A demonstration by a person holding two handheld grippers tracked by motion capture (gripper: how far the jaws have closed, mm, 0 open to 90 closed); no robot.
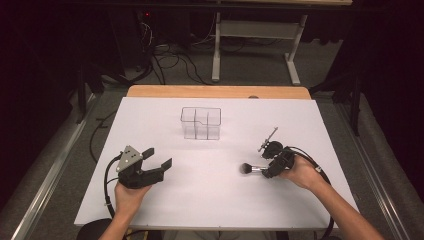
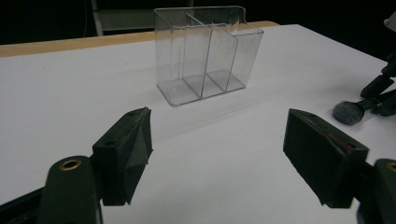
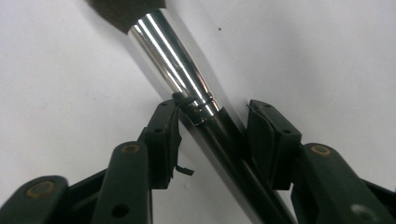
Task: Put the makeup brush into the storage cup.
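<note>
A: Our left hand-held gripper (image 1: 159,158) hovers released over the near-left of the surface (image 1: 220,200), jaws wide with nothing between them, aimed towards two o'clock. The clear organizer (image 1: 201,123) stands upright at about twelve o'clock, well apart from it.

B: And our right hand-held gripper (image 3: 212,135)?

A: It straddles the makeup brush (image 1: 252,169), which lies flat on the surface at about three o'clock. One jaw seems to touch the handle just below the shiny ferrule; the other shows a sliver of gap, so we judge it not yet clenched.

B: How do we finish this grasp well?

A: We'd close evenly on the dark handle, not the slick metal, keeping the jaws square across it so it won't roll or pivot.

B: Which way does the brush point?

A: In the high view its long axis runs roughly nine to three, the dark bristle head towards nine o'clock and the handle towards our right hand (image 1: 300,172).
</note>
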